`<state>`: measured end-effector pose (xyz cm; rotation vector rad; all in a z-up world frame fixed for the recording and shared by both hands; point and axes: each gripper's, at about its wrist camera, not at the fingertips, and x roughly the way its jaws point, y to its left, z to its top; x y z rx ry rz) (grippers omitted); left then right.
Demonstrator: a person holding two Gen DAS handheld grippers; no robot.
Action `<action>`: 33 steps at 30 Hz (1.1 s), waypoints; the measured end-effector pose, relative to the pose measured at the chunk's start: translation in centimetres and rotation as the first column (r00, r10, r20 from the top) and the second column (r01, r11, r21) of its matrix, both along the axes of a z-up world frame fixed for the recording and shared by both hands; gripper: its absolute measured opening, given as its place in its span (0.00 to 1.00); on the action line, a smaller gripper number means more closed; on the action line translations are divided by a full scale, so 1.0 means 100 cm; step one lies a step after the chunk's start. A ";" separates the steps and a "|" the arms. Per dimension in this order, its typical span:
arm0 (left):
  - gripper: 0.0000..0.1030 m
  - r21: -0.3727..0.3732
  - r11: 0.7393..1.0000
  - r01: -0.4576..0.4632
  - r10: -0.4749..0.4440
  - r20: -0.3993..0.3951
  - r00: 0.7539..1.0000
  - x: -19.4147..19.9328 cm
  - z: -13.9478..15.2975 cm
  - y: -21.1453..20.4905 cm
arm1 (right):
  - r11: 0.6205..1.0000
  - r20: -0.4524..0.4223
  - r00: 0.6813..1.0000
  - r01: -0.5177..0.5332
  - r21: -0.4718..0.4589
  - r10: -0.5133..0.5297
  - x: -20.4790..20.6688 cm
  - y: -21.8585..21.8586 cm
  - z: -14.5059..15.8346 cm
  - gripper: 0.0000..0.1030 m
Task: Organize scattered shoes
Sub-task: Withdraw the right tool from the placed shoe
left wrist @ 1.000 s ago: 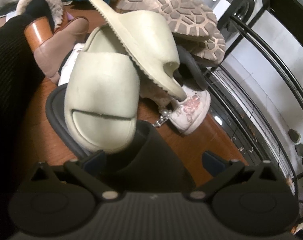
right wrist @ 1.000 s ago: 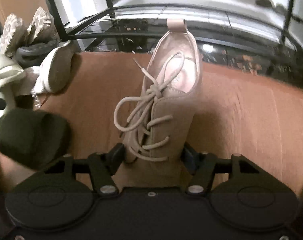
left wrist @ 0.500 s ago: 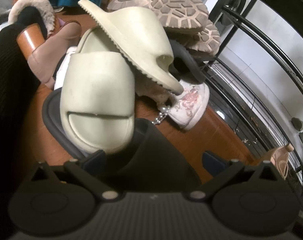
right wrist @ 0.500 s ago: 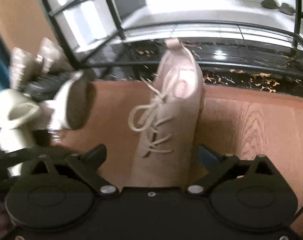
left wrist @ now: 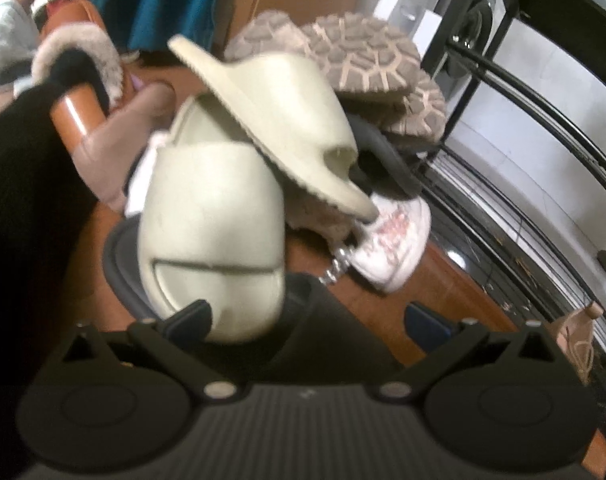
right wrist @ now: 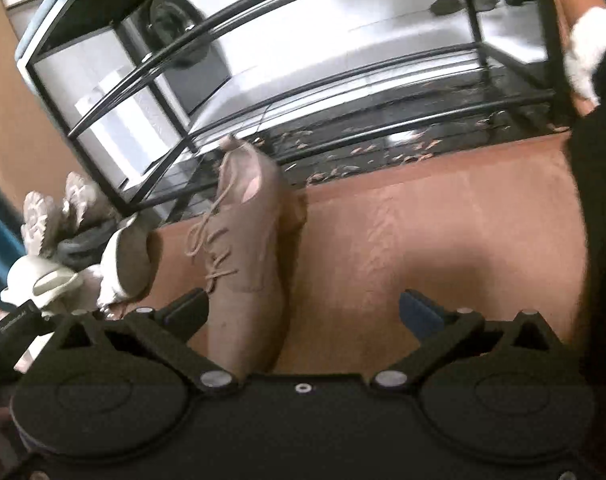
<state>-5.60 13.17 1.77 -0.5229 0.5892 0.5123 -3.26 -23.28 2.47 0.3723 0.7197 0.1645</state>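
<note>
Jaws on the right gripper (right wrist: 303,312) are spreading wide, and the tan lace-up shoe (right wrist: 245,264) that stands between them is pressed by neither pad: the left pad sits just beside its toe, the right pad is well clear at three o'clock. That shoe rests upright on the wooden floor (right wrist: 443,240), heel toward the black wire rack (right wrist: 343,88) at twelve o'clock. I'd call it set down by the rack, not on it, and its mate is nowhere I can pick out.

Over to the left gripper (left wrist: 309,318), and its fingers are apart too, with nothing clamped. A pale green slide (left wrist: 213,240) has its toe just beside the left pad, and something dark and rounded, too blurred to name, fills the gap below.

Behind, from ten to one o'clock, the heap is very much there: a second green slide (left wrist: 287,120) tipped across the first, tread-soled shoes (left wrist: 363,60) upturned, a white sneaker (left wrist: 391,240) on its side, a fur-trimmed boot (left wrist: 79,56), a pink heeled boot (left wrist: 115,148).

So, one shoe out of the pile and the rack shelves bare as far as I can see. Early going, by my reading; nearly everything is left to pair and place.
</note>
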 end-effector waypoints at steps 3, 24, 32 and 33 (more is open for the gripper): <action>0.99 0.028 0.997 -0.073 0.071 0.050 0.996 -0.007 0.008 0.010 | 0.999 0.024 0.999 -0.040 -0.017 0.040 0.001 0.009 -0.001 1.00; 0.99 0.145 0.824 -0.548 0.544 0.073 0.836 0.005 0.006 0.146 | 0.984 -0.044 0.987 -0.158 -0.078 0.155 -0.003 0.037 -0.011 1.00; 0.96 0.007 0.833 -0.553 0.543 0.181 0.820 0.012 0.002 0.168 | 0.963 -0.065 0.976 -0.215 -0.165 0.207 -0.006 0.053 -0.014 1.00; 0.96 0.016 0.832 -0.555 0.543 0.183 0.819 0.012 0.000 0.166 | 0.958 -0.071 0.974 -0.225 -0.178 0.216 -0.006 0.056 -0.015 1.00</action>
